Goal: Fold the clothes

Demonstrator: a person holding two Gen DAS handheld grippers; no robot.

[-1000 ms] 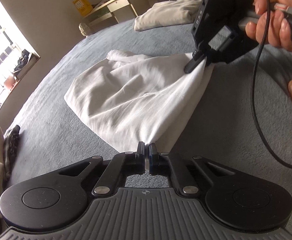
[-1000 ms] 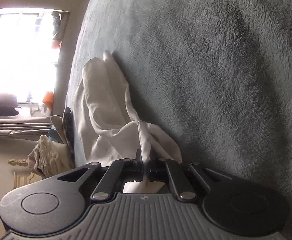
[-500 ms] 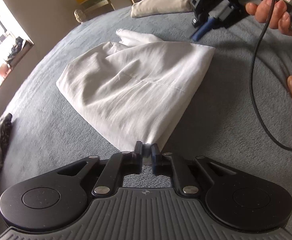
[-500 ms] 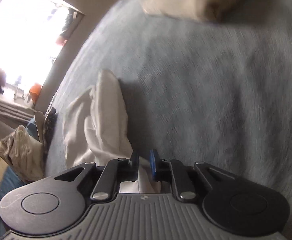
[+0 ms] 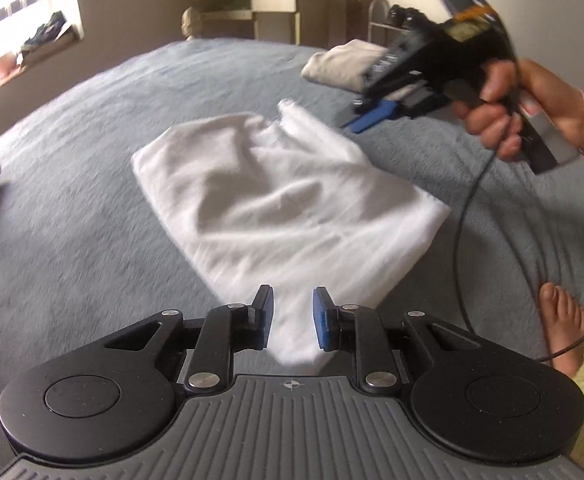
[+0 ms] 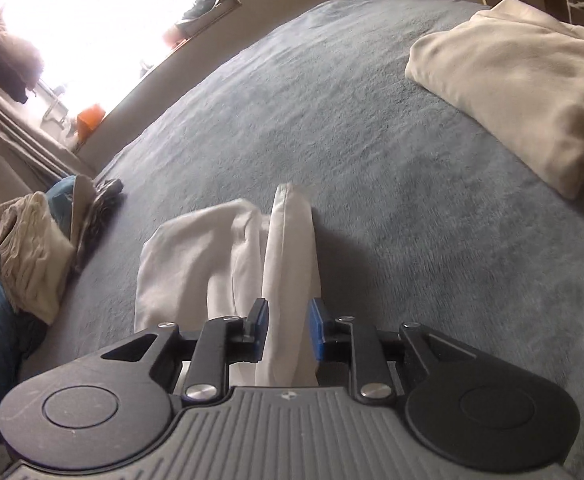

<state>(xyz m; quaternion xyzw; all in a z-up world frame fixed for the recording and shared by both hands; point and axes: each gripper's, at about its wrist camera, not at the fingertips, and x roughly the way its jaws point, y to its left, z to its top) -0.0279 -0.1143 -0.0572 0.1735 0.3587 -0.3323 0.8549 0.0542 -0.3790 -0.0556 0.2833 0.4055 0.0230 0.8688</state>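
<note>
Left hand-held gripper [image 5: 293, 322] and right hand-held gripper [image 6: 288, 328] both tilt downward, jaws opening, pads pressing nothing

The left wrist camera sits just behind the left gripper [image 5: 292, 318] and looks down and forward over the bed [image 5: 92, 128], close to the white cloth [image 5: 276, 208]. It sees the right gripper [image 5: 365, 120] on the far right. The right wrist camera looks down from the right, toward the window [image 6: 92, 20]. Both views show the cloth, the bed and the folded pile [image 6: 523, 92].
</note>
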